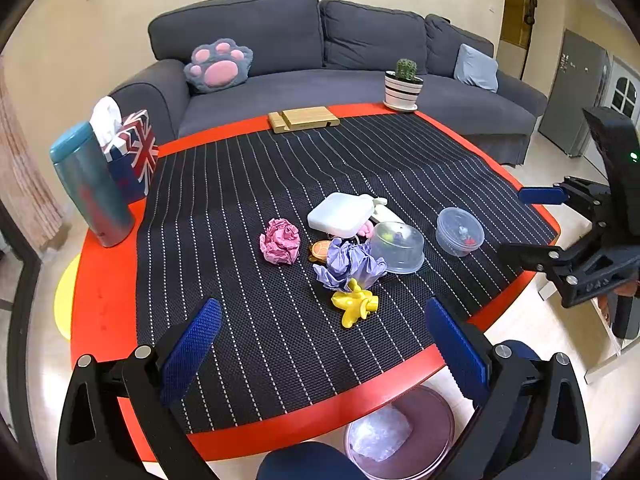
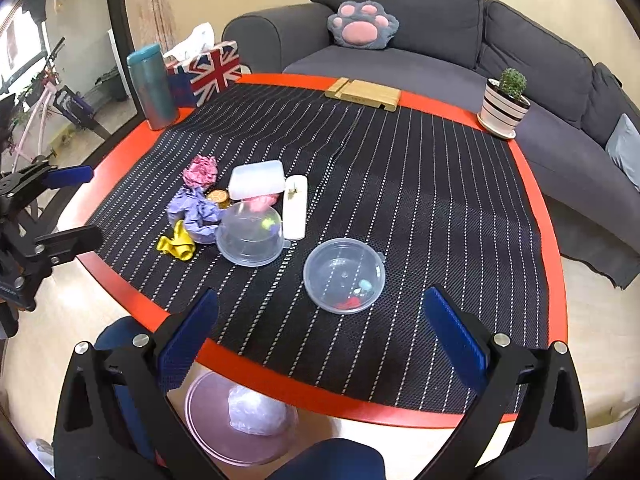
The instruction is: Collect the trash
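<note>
A teal tumbler [image 1: 90, 188] and a Union Jack tissue box [image 1: 134, 152] stand at the left edge of the red-rimmed table [image 1: 108, 304], clear of the clutter on the striped mat [image 1: 248, 184]. Mid-mat, a crumpled pink paper ball [image 1: 281, 241] lies just left of a crumpled purple paper wad [image 1: 349, 265], with a limp yellow balloon [image 1: 355, 304] just in front of it. Behind these are a white lidded box [image 1: 341, 213] and an upturned clear container [image 1: 398, 246]; an open clear tub [image 1: 459, 231] sits further right. The left claw [image 1: 322, 354] hovers open and empty over the near edge; the right claw [image 2: 320, 350] likewise hangs open and empty. A pink bin [image 2: 236, 420] waits on the floor below. The paper wads look light, soft and crushable, probably best pinched across the middle; the balloon may prove slippery.
</note>
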`<state>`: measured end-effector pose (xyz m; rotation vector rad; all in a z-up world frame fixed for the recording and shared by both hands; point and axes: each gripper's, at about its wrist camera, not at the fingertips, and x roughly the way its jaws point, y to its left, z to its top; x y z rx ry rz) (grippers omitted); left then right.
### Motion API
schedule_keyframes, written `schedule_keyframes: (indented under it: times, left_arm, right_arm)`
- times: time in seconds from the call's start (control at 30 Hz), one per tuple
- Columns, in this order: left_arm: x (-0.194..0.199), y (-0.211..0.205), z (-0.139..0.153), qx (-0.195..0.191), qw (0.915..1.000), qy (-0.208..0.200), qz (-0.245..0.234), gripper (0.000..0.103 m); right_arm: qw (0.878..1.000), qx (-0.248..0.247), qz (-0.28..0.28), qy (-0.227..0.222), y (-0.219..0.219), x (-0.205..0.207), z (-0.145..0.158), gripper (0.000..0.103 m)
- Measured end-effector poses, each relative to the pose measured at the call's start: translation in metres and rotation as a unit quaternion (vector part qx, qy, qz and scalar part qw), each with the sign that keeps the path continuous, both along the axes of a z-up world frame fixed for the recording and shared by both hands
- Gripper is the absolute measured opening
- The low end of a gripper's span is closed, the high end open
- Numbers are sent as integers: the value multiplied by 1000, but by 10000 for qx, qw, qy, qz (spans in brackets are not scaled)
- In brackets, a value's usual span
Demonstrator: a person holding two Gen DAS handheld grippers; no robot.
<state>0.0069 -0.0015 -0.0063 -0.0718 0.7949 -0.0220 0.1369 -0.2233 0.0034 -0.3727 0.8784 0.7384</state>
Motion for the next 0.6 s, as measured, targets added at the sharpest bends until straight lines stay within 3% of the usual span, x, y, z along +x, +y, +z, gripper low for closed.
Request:
schedule_keyframes:
  times: [0.17,0.5,0.57,0.6]
  left_arm:
    - [0,2,2,-185,9998,-7,1,98]
    - [-2,3,0,-24,10000,65,10,98]
    - [-2,3,0,-12,10000,70,2,98]
    - [-2,3,-1,-21,10000,89,1,98]
  right_arm:
    - [9994,-296,42,178,10,18,-10,100]
    - [9939,-846,197,685,32,49,-41,100]
    - [9929,-896,200,763,33,53,-46,97]
    - [9923,-931,190,790,34,56,-48,89]
